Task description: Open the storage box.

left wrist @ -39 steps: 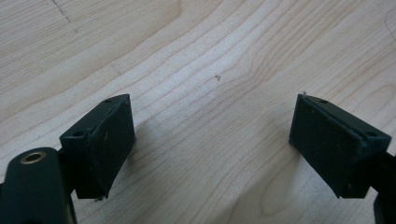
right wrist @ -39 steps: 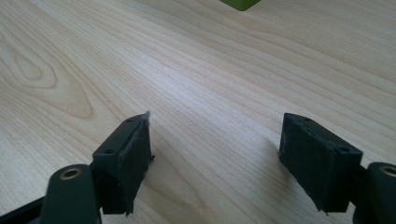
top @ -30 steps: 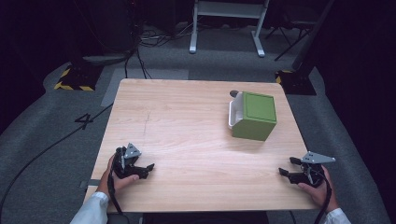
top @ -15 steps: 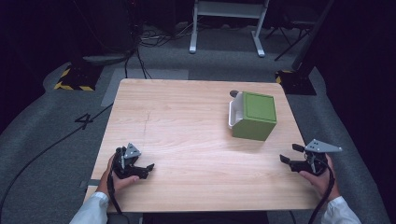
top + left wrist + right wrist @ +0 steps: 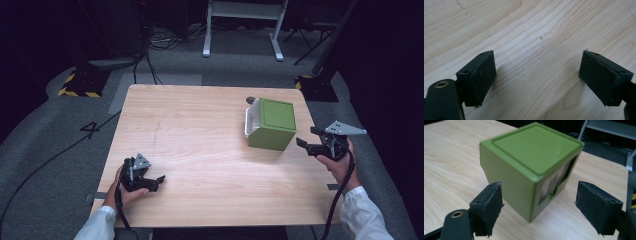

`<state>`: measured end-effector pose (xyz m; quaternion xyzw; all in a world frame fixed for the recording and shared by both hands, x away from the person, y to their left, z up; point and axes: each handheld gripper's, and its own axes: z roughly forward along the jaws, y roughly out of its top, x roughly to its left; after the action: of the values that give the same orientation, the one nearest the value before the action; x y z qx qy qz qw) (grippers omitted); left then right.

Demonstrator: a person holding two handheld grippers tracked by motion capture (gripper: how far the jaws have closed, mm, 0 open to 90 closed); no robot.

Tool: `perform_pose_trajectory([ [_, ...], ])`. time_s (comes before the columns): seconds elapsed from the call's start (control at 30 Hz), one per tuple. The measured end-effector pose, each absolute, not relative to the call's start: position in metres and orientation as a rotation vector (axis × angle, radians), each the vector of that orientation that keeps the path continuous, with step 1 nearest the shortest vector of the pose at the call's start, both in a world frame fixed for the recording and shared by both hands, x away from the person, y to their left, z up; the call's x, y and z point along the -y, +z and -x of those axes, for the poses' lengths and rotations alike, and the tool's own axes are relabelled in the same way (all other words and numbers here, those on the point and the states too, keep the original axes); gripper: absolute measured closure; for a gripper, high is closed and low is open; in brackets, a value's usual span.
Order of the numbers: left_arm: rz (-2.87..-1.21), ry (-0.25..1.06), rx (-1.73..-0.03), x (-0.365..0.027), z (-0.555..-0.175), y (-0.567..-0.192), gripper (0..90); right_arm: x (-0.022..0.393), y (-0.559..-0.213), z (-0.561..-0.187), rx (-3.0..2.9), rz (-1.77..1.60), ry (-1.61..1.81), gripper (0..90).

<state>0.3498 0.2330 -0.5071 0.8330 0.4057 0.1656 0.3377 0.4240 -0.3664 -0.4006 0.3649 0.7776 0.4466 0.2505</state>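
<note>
- Right gripper (image 5: 306,139) hangs at the counter's right edge, jaws spread wide and empty, aimed at the green box (image 5: 272,124) just ahead.
- Left gripper (image 5: 156,181) rests low near the front left of the counter (image 5: 200,115), jaws also apart, nothing between them.
- Green box stands untouched toward the right rear, a white container (image 5: 250,120) against its left side; grasping it looks yet to be done.

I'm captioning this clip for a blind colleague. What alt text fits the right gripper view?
A green box with a flat lid stands on a light wooden table, one corner turned toward the camera. The right gripper has its two black jaws open wide just short of it, touching nothing.
</note>
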Motion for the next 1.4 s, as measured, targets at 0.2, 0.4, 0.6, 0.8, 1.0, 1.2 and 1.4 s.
perform_pose_trajectory([
  [0.2, -2.171, 0.432, -1.057, -0.233, -0.35, -0.507, 14.4, 0.352, -0.388, -0.441, -2.103, -0.974, 1.224, 23.7],
  [0.4, -2.171, 0.431, -1.057, -0.233, -0.35, -0.507, 14.4, 0.347, -0.386, -0.457, -2.085, -1.017, 1.232, 24.6],
  [0.6, -2.17, 0.428, -1.059, -0.233, -0.35, -0.507, 14.4, 0.347, -0.388, -0.474, -2.08, -1.091, 1.23, 24.6],
  [0.8, -2.172, 0.432, -1.056, -0.233, -0.35, -0.507, 14.4, 0.343, -0.398, -0.485, -2.106, -1.139, 1.222, 24.5],
  [1.0, -2.171, 0.432, -1.057, -0.233, -0.35, -0.507, 14.4, 0.343, -0.403, -0.491, -2.12, -1.203, 1.293, 24.7],
  [1.2, -2.171, 0.431, -1.058, -0.233, -0.35, -0.507, 14.4, 0.338, -0.405, -0.498, -2.151, -1.252, 1.325, 20.0],
  [1.4, -2.175, 0.429, -1.061, -0.23, -0.35, -0.507, 14.4, 0.33, -0.408, -0.495, -2.162, -1.27, 1.371, 20.8],
])
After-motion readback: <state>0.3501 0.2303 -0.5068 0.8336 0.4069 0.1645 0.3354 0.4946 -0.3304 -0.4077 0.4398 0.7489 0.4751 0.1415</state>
